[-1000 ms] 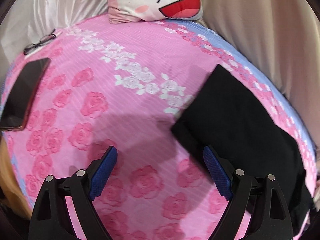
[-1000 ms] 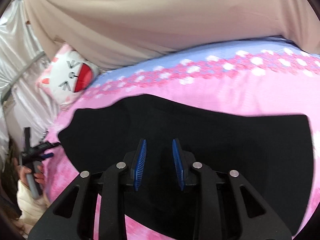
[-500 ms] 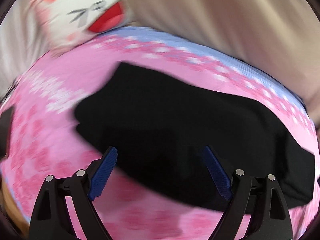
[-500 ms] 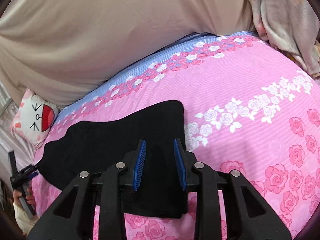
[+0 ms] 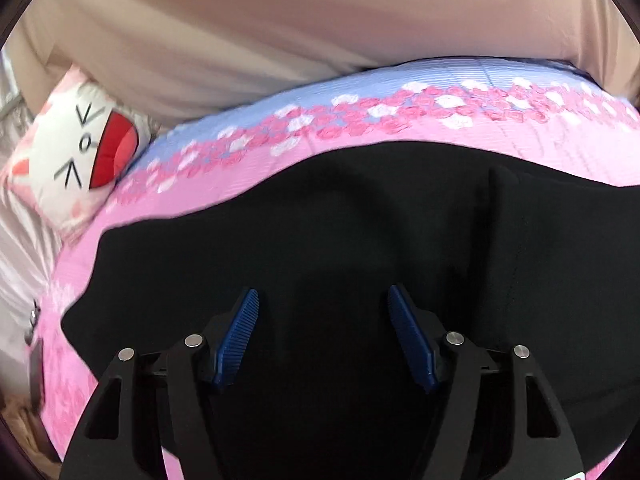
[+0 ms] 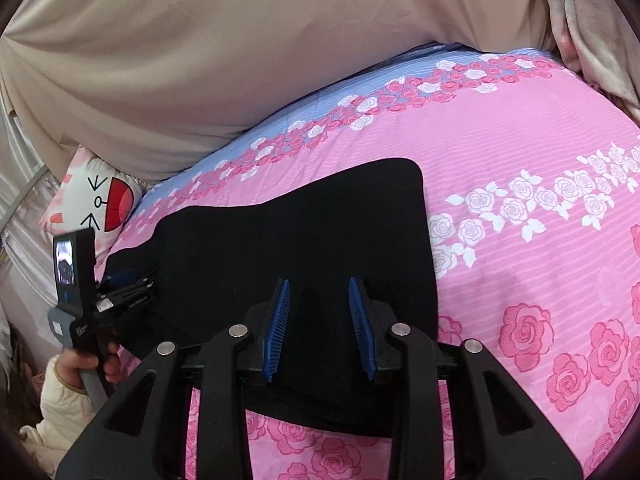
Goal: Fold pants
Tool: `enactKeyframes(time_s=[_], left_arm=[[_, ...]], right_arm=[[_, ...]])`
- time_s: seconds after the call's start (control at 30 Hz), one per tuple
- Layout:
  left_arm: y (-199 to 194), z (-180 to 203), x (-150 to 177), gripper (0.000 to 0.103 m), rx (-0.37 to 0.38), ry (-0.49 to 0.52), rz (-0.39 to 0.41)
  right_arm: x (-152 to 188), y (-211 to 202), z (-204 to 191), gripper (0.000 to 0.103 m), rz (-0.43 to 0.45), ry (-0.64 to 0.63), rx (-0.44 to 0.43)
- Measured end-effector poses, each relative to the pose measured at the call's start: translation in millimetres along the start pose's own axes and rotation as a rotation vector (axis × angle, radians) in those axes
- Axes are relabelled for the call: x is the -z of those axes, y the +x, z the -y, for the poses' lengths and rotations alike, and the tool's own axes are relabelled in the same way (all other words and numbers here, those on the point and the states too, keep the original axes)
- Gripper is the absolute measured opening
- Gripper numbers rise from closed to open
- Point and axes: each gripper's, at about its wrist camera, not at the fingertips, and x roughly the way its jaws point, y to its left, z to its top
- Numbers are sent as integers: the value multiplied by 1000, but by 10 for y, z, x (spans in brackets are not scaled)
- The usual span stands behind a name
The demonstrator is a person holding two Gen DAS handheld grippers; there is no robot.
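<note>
the left claw (image 5: 322, 336) has swung in from bare bed (image 6: 540, 152) over the black pants (image 5: 360, 220), jaws just narrowing yet apart, seemingly empty. the right claw (image 6: 318, 326) hovers nearly together, gripping nothing; next fold likely.

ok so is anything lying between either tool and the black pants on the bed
Nothing visible. The left tool hangs over the black pants, its jaws just closing with a gap. The right tool is open over the pants' other end. The cat pillow sits off at the bed's edge.
</note>
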Motion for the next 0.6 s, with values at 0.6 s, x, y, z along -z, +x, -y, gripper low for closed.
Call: enactKeyframes(time_s=[0.6], left_arm=[[64, -2900, 821, 92, -130, -688, -108]], right_arm=[[-126, 133, -575, 49, 10, -109, -19]])
